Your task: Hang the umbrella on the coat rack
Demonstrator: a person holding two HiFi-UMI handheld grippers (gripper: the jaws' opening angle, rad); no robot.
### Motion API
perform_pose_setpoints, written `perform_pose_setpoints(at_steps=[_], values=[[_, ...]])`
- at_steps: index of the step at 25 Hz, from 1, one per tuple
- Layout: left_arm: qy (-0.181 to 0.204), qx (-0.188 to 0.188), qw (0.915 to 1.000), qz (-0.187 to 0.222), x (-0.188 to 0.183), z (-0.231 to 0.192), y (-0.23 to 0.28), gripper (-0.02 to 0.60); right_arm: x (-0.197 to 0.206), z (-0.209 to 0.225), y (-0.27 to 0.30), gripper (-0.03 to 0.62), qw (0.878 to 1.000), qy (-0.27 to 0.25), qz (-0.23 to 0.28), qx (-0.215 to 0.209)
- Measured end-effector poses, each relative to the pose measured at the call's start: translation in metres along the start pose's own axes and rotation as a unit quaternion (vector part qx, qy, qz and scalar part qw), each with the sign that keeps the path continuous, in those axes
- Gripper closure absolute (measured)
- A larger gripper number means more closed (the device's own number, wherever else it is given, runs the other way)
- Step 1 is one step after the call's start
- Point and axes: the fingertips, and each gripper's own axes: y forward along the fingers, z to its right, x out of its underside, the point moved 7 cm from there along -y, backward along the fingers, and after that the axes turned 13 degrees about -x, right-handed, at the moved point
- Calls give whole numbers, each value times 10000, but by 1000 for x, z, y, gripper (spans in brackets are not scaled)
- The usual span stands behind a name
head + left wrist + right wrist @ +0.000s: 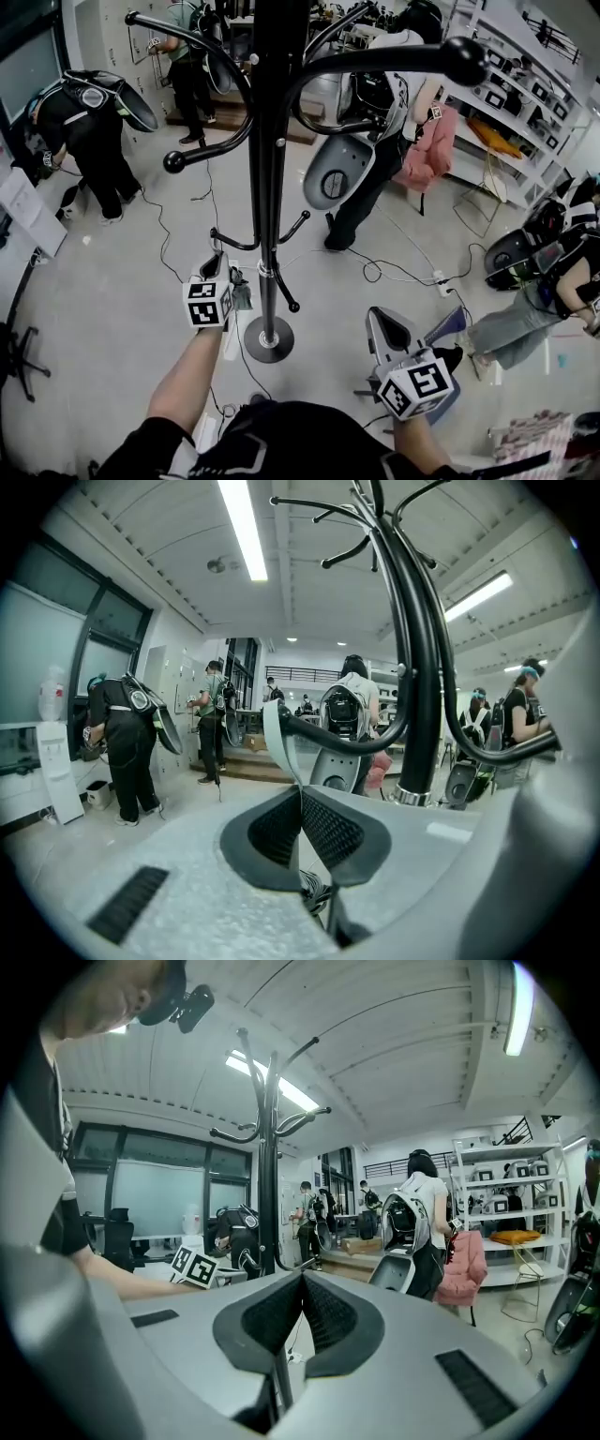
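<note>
The black coat rack (269, 187) stands in the middle of the floor on a round base (269, 339). My left gripper (219, 266) is close to its pole on the left, level with the low hooks (289, 302). It is shut on a grey umbrella strap (277, 738) that rises from the jaws toward a curved hook (347, 740). A dark folded bundle, probably the umbrella (314, 890), hangs under the jaws and shows grey-green in the head view (242, 292). My right gripper (382, 323) is lower right of the base, shut, with nothing seen between its pads (302, 1279).
Several people stand around: one bent over at the left (89, 131), one behind the rack (375, 141), one at the right (544, 300). Cables (394, 267) run over the floor. A pink chair (429, 150) and white shelves (525, 112) are at the right.
</note>
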Motion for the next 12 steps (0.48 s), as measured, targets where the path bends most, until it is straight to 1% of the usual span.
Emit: perform_pose_setpoints(at_steps=[5,12], values=[[217,11,9998,48,-2,6,-8,571,-3,-1,-1,592,10000,-7,43,-54],[698,44,9973,205,-5,13,-16,571,9,-3,-9,592,9999,97,31,-78]])
